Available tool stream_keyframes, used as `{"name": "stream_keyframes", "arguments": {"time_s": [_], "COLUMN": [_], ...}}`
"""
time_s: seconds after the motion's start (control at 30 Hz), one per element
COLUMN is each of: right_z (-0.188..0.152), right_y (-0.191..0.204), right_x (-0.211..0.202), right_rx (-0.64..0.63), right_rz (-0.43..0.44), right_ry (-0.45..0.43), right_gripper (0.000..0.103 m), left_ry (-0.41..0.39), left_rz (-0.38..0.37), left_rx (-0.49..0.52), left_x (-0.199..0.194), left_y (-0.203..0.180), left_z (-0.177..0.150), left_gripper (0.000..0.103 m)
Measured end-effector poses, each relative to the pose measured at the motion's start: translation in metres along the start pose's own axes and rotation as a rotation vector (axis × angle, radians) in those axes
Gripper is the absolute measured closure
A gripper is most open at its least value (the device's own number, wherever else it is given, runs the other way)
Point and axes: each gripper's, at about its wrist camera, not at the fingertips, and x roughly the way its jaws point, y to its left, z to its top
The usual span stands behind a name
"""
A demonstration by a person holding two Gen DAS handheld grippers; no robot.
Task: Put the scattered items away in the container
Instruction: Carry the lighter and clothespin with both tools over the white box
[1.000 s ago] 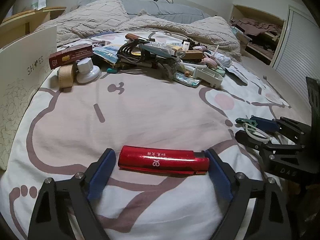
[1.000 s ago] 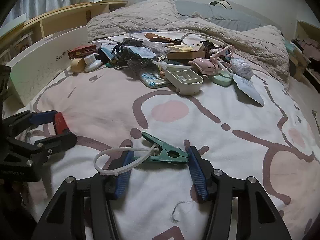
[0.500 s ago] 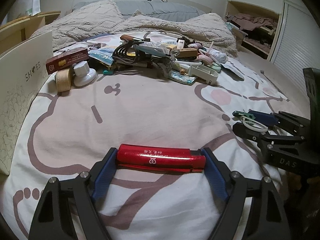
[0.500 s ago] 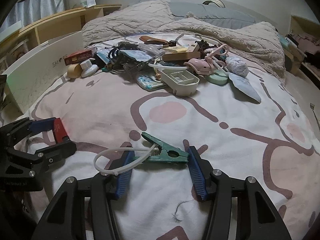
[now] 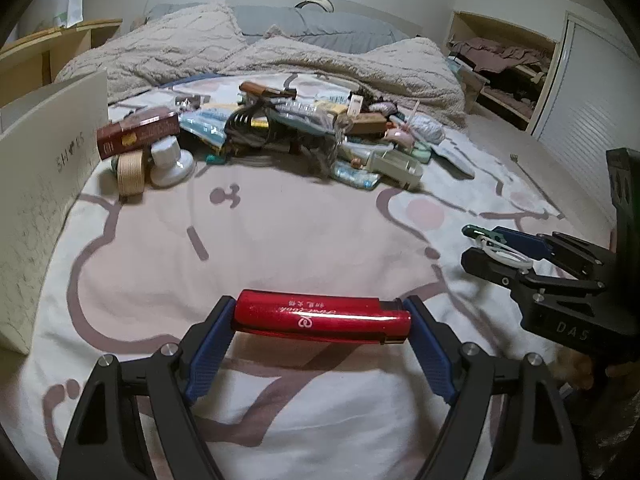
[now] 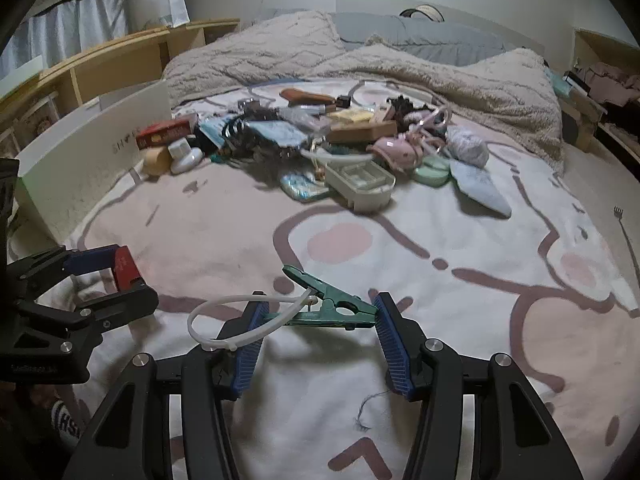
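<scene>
A red lighter [image 5: 322,317] lies crosswise between the blue pads of my left gripper [image 5: 320,312], which is shut on its two ends just above the bedspread. My right gripper [image 6: 319,305] is shut on a green clip [image 6: 336,309] with a white cable-tie loop [image 6: 224,312] hanging off it to the left. Each gripper shows in the other's view: the right gripper [image 5: 500,242] with the clip [image 5: 478,233], and the left gripper [image 6: 120,276] with the lighter [image 6: 125,266]. The white shoebox [image 5: 40,200] [image 6: 92,148] stands open at the left edge of the bed.
A pile of scattered items [image 5: 300,136] sits mid-bed: a dark red box [image 5: 138,134], a tape roll [image 5: 131,172], a white knob [image 5: 170,160], a white tray [image 6: 360,184], cables and packets. A rumpled blanket [image 6: 400,76] lies behind, and a small fork [image 6: 622,224] at the far right.
The left pads have closed in onto the ends of the lighter, where small gaps showed a second ago. The right gripper's hold on the clip looks the same.
</scene>
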Motion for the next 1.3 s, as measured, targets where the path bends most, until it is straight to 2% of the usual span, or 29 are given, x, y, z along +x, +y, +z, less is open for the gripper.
{"name": "stream_keyframes", "arguments": {"time_s": [0.23,0.43,0.67,0.93,1.3], "right_z": [0.016,0.038,0.073,0.114,0.159], "right_y": [0.006,0.018,0.038,0.069,0.116], "right_x": [-0.014,-0.021,-0.027,-0.029,-0.016], "right_rx": [0.003,-0.006,-0.020,-0.066,-0.103], "right_rz": [0.005,0.027,0.066,0.081,0.145], "right_ry": [-0.052,-0.096,-0.145,-0.217,-0.225], "right_gripper": [0.048,0.048,0.048,0.048,0.048], "left_ry": [-0.034,-0.071,-0.149,-0.223,-0.294], "left_rz": [0.000,0.002,0.050,0.127,0.239], "left_rx": [0.004,0.013,0.028,-0.005,-0.020], "left_x": [-0.017,-0.033,-0.059,-0.089,-0.128], "left_y": [0.003,0.015,0.043,0.091,0.156], "left_z": [0.015,0.042,0.078,0.112,0.137], "left_gripper": [0.020,0.020,0.020,0.020,0.020]}}
